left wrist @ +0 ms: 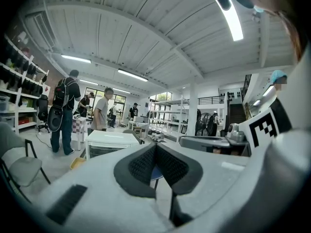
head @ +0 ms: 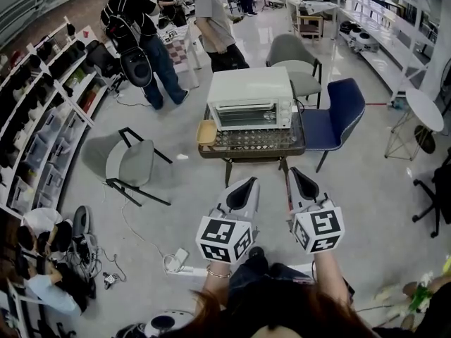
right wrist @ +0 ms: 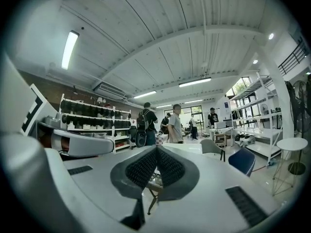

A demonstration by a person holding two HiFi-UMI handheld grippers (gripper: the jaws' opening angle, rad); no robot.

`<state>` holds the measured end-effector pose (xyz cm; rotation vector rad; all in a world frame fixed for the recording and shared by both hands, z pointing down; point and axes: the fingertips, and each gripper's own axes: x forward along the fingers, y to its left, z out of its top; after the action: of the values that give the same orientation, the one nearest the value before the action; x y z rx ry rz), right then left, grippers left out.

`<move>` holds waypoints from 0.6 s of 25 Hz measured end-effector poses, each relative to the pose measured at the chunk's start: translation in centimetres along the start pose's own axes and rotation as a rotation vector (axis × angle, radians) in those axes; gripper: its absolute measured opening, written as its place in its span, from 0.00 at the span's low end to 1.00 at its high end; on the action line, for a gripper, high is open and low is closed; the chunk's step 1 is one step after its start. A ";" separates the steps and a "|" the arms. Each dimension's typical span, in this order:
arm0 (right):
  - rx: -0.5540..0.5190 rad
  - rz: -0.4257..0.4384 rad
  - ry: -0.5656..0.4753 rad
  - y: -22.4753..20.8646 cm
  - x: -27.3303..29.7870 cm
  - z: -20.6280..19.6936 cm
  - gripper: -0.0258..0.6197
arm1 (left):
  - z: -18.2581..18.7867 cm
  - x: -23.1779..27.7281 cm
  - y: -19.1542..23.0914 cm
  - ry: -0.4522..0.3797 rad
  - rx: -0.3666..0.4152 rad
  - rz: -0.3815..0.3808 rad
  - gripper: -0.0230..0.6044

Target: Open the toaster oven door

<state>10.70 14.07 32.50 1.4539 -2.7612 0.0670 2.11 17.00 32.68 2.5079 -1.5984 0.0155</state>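
Toaster oven: here it is, the toaster oven [head: 250, 90], sitting on the small glass worktop [head: 211, 151] straight ahead, front turned toward us.
Door: the door [head: 246, 113] is flat against the front, not yet opened. Its handle is too small to pick out from here.
Door axis: long side runs left to right across the head view, so a pull has to come back toward us.
Left gripper: the left gripper [head: 246, 182] hangs level, fingers [left wrist: 142, 165] pressed together with nothing between them.
Right gripper: the right gripper [head: 294, 172] is the same story, fingers [right wrist: 142, 169] closed tip to tip and empty.
Gap: both tips are well apart from the oven, with bare floor and the worktop's near edge between.
Line-up: the left tip sits almost on the door's middle. The right tip lines up with the oven's right end, by the control panel [head: 285, 111].
Nearer hand: the right reaches slightly further forward, but the left looks better placed for the door.
Next move, as I read it: step in, part the fingers, then reach for the door's upper edge.
Watch for: the yellow tray [head: 206, 132] just beside the oven's left, and the blue chair [head: 340, 111] close on the right.
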 end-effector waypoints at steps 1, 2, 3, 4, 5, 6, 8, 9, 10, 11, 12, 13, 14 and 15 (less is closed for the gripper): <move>0.001 -0.002 0.001 0.2 0.5 -0.1 0.04 | 0.0 0.1 0.5 -0.001 -0.002 -0.002 0.06; 0.000 -0.003 0.002 0.3 1.0 -0.1 0.04 | 0.1 0.2 1.1 -0.002 -0.005 -0.003 0.06; -0.001 -0.005 0.004 0.5 1.6 -0.2 0.04 | 0.2 0.4 1.7 -0.004 -0.007 -0.004 0.06; -0.004 -0.006 0.005 0.6 2.1 -0.2 0.04 | 0.3 0.7 2.3 -0.005 -0.010 -0.005 0.06; -0.006 -0.007 0.007 0.6 2.7 -0.2 0.04 | 0.4 1.0 2.8 -0.005 -0.013 -0.006 0.06; -0.007 -0.007 0.010 0.7 3.3 -0.3 0.04 | 0.5 1.3 3.3 -0.004 -0.014 -0.008 0.06; -0.004 -0.006 0.014 0.7 4.3 -0.3 0.04 | 0.5 1.8 4.0 0.000 -0.015 -0.017 0.06; 0.000 -0.005 0.015 0.8 4.8 -0.3 0.04 | 0.6 2.1 4.4 0.003 -0.015 -0.024 0.06; 0.004 -0.005 0.016 0.9 5.3 -0.3 0.04 | 0.6 2.3 4.8 0.006 -0.014 -0.029 0.06; 0.005 -0.007 0.017 1.1 5.8 -0.4 0.04 | 0.6 2.5 5.3 0.007 -0.013 -0.034 0.06; 0.005 -0.009 0.019 1.2 6.4 -0.4 0.04 | 0.7 2.6 5.8 0.007 -0.012 -0.036 0.06; 0.003 -0.012 0.020 1.3 6.9 -0.5 0.04 | 0.7 2.9 6.4 0.006 -0.012 -0.039 0.06; 0.003 -0.016 0.020 1.3 7.5 -0.6 0.04 | 0.8 3.1 6.9 0.005 -0.012 -0.041 0.06; 0.003 -0.020 0.020 1.3 8.0 -0.6 0.04 | 0.8 3.4 7.4 0.003 -0.013 -0.043 0.06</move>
<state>5.10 8.25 33.40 1.4729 -2.7315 0.0854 -3.19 10.75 33.18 2.5301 -1.5375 0.0037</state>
